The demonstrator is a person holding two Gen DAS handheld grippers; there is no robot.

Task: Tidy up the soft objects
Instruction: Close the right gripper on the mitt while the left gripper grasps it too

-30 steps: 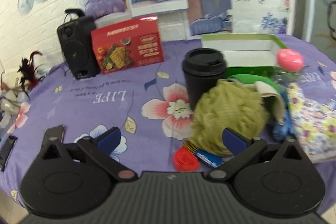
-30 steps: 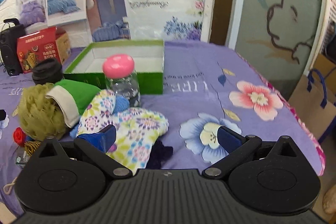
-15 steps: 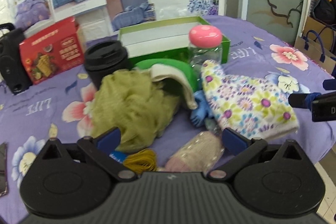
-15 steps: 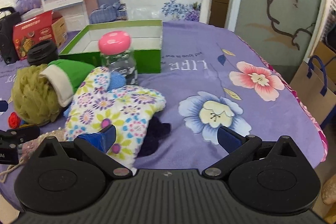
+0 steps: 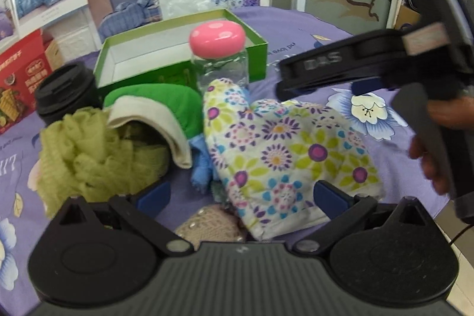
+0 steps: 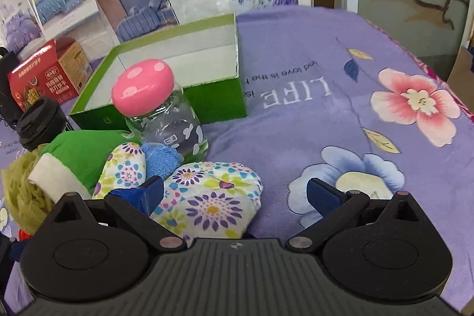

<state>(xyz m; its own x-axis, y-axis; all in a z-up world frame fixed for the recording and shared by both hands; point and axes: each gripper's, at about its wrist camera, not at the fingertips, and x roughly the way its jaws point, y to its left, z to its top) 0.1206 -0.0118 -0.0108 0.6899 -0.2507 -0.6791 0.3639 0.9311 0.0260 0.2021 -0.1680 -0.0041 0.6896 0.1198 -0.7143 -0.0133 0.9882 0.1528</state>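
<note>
A: We have swung our left gripper [image 5: 241, 194] off the open cloth and onto the pile; a second ago it faced the red carton [image 5: 17, 88] and a speaker. Now its blue pads sit wide apart, straddling the near edge of the floral oven mitt [image 5: 284, 156], holding nothing.

B: And our right gripper [image 6: 235, 193] has closed in too. Its fingers are also spread, empty, the left pad over the mitt's [image 6: 204, 194] thumb side. In the left wrist view we see it hanging above the mitt's far right.

A: So both tools now aim at one soft thing. We judge the mitt is the first pick, bound for the green box [image 6: 219, 99] behind, which looks empty.

B: What crowds us? The glass jar with the pink lid [image 6: 166, 120] stands between mitt and box, touching the blue fluffy cloth [image 6: 161, 160].

A: The green hat [image 5: 154, 105] leans against the olive mesh puff [image 5: 97, 150], with the black cup [image 5: 65, 91] just behind. A beige knit piece [image 5: 210, 224] lies under our left tool.

B: We'd lift over the jar, lest we tip it.
</note>
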